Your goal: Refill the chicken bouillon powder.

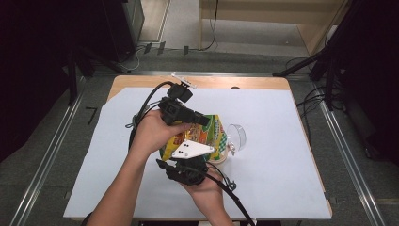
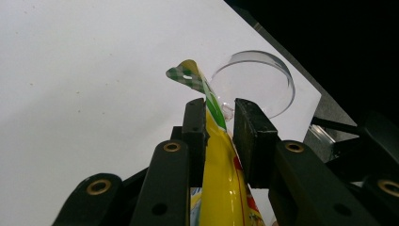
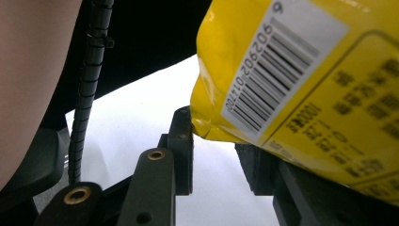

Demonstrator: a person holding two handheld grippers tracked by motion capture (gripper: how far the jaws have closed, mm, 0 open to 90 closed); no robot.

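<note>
Between the left tool's (image 2: 220,123) closed jaws sits the yellow packet's (image 2: 221,183) top edge; right tool (image 3: 217,155) grips its corner. Pull steadily apart, mouth toward the clear dish (image 2: 256,84) ahead.

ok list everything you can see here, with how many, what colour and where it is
snack bag: one, yellow with green check edge and a barcode, held up over the middle of the table between the two tools.
clear plastic dish: one, transparent, tilted on the sheet just right of the bag.
white sheet: one, white, covering most of the table top.
table: one, light wood, bare strip along the far edge.
left hand-held gripper: one, black, jaws closed on the bag's top edge.
right hand-held gripper: one, black with a grey plate, under the bag's barcode corner; grip unclear.
left hand: one, on the left tool.
right hand: one, near the table's front edge.
</note>
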